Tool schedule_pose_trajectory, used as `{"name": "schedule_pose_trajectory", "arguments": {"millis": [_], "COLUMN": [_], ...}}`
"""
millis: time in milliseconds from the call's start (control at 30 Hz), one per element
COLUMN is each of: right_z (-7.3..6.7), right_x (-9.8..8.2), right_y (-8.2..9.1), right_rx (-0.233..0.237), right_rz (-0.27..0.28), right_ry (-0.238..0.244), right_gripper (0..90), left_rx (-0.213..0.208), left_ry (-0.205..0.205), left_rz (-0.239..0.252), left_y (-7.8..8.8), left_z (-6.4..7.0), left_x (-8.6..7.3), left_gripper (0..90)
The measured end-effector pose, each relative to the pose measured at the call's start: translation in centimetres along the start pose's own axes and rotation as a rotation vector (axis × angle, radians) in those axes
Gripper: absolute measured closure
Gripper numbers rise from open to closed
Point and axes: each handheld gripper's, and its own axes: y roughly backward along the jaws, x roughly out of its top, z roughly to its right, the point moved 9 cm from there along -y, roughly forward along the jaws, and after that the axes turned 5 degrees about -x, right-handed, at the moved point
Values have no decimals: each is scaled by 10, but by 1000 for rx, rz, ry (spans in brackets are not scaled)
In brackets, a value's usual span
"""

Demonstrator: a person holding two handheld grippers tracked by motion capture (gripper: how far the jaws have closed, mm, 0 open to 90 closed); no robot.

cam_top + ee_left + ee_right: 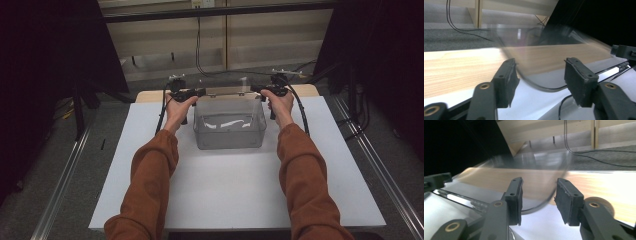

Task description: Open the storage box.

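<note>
Clear lid (227, 91) spans between left tool (192, 92) at 9 and right tool (261, 90) at 3, above clear bin (229, 130). Lid transparent, blurred, rounded corners. Both tools' jaws apart, w/ lid edge between.

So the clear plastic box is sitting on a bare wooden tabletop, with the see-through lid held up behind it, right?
Not quite: the clear plastic box sits on a white sheet covering the table, as the high view shows. The see-through lid is up behind it.

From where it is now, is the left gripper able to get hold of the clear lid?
Probably yes. The left gripper has its jaws open with the blurred edge of the clear lid passing between them, nothing blocking it, above the clear bin.
</note>
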Motion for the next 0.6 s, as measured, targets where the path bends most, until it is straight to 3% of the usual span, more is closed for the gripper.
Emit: {"name": "schedule_pose_trajectory", "arguments": {"millis": [67,100,133,200,267,433,600], "right_z": [-6,-1,3,4,3,2,0], "right_x": [1,1,3,5,7,7,4], "right_y": [-1,-1,-1,0,2,3,5], "right_rx": [53,-14,-70,-44,-60,-54,-45], "right_rz": [20,10,36,48,56,55,38], "right_ry": [-20,19,29,-12,27,37,83], "right_gripper": [623,521,451,484,450,395,352], "left_rx": [15,29,30,31,30,37,51], "left_ry": [-23,-19,-15,-11,-28,-28,-82], "left_rz": [12,20,21,28,29,41,36], "left_y": [-3,-4,-5,-5,-5,-4,0], "left_z": [3,2,2,1,1,1,1], "left_x": [-1,-1,-1,-1,0,0,1], "left_gripper": [435,408,385,367,357,314,257]}}
